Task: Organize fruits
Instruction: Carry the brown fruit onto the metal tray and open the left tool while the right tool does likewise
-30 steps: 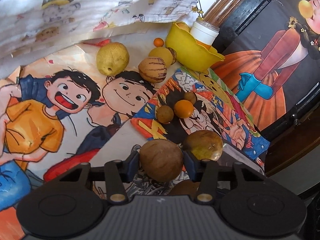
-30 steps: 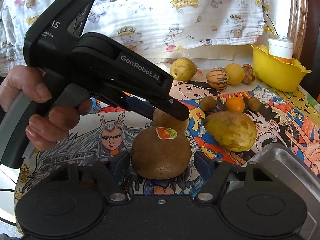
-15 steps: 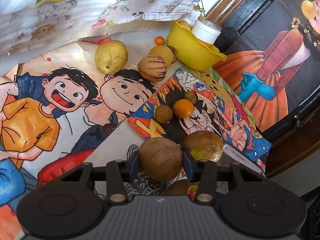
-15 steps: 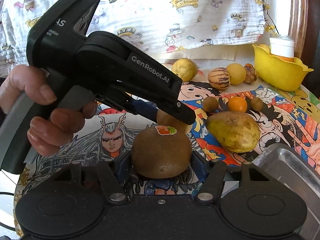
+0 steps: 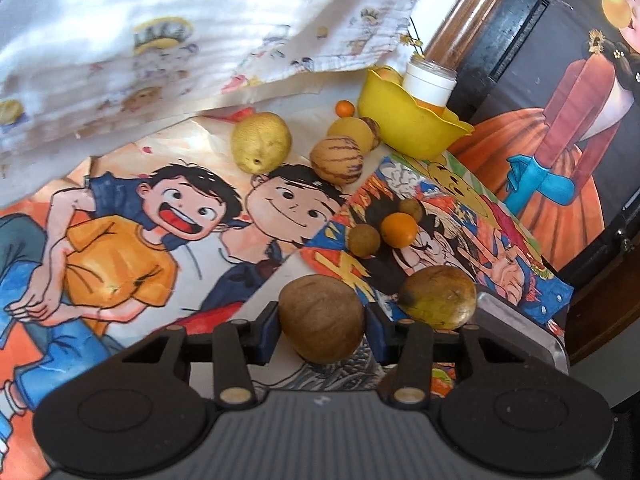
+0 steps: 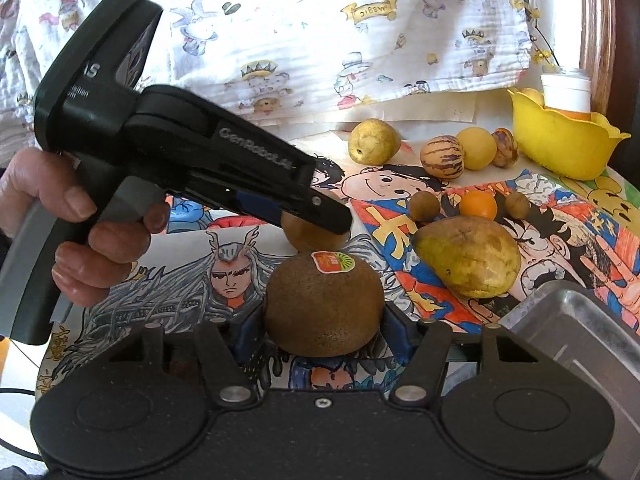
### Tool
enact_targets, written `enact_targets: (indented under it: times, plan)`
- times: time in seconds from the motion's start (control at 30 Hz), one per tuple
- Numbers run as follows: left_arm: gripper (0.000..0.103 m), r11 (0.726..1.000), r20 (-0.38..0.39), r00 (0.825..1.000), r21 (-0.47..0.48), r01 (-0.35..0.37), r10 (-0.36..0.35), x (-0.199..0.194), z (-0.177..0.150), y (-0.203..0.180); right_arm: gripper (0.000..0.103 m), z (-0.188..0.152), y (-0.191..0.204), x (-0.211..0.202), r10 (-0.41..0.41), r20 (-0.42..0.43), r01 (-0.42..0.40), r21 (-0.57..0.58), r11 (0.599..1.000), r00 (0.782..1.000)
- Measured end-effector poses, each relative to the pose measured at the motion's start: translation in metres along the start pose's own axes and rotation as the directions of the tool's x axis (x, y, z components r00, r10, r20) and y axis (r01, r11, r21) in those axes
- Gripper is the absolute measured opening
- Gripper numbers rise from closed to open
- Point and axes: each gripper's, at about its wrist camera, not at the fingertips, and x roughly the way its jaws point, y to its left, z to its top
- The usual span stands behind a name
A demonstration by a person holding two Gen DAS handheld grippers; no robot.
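Note:
My left gripper [image 5: 322, 320] is shut on a plain round brown fruit [image 5: 322, 318], its blue pads against both sides. In the right wrist view the same left gripper [image 6: 320, 220], held by a hand [image 6: 92, 240], points down at the table with that brown fruit [image 6: 306, 238] at its tip. My right gripper [image 6: 324, 322] is shut on a brown kiwi [image 6: 324, 304] that bears a red and green sticker. A green-brown pear [image 6: 468, 256] lies just right of both grippers on the cartoon-printed table cover.
A metal tray [image 6: 580, 328] sits at the near right. Beyond the pear lie an orange [image 6: 478, 205] and two small brown fruits. Further back are a yellow pear [image 6: 374, 142], a striped melon [image 6: 442, 157] and a yellow bowl [image 6: 560, 148] holding a white cup. Printed cloth hangs behind.
The right gripper's pads have drawn in against the kiwi. The left gripper's pads have closed a little on the brown fruit, and that gripper has tipped slightly steeper.

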Motion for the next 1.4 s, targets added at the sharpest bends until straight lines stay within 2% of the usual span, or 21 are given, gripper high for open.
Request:
enact_targets:
  times: [0.23, 0.53, 0.73, 0.9, 1.1, 1.27, 1.4]
  plan:
    - [0.048, 0.999, 0.03, 0.999, 0.018, -0.029, 0.029, -0.007, -0.004, 0.002, 0.064, -0.001, -0.002, -0.002, 0.018, 0.022, -0.018, 0.007, 1.0, 1.0]
    - [0.048, 1.0, 0.07, 0.998, 0.008, 0.006, -0.007, -0.02, -0.013, 0.005, 0.063, -0.005, -0.003, -0.014, 0.024, 0.05, -0.025, 0.029, 0.999, 0.998]
    - [0.048, 0.999, 0.094, 0.995, 0.035, 0.01, -0.014, -0.03, -0.017, -0.009, 0.063, -0.006, -0.013, -0.038, 0.011, 0.091, -0.018, 0.079, 0.997, 0.996]
    - [0.048, 0.996, 0.102, 0.994, 0.079, 0.03, -0.038, -0.035, -0.02, -0.035, 0.063, -0.015, -0.03, -0.071, -0.049, 0.134, 0.032, 0.121, 0.992, 0.99]
    - [0.048, 0.991, 0.089, 0.993, 0.12, 0.066, -0.077, -0.031, -0.026, -0.073, 0.063, -0.034, -0.066, -0.108, -0.163, 0.16, 0.133, 0.184, 0.974, 0.974]
    - [0.048, 0.984, 0.055, 0.993, 0.153, 0.095, -0.105, -0.016, -0.035, -0.107, 0.063, -0.051, -0.094, -0.129, -0.292, 0.174, 0.261, 0.181, 0.948, 0.94]
    - [0.048, 0.978, 0.025, 0.992, 0.17, 0.121, -0.127, 0.0, -0.041, -0.13, 0.063, -0.064, -0.11, -0.134, -0.344, 0.183, 0.317, 0.159, 0.935, 0.921]
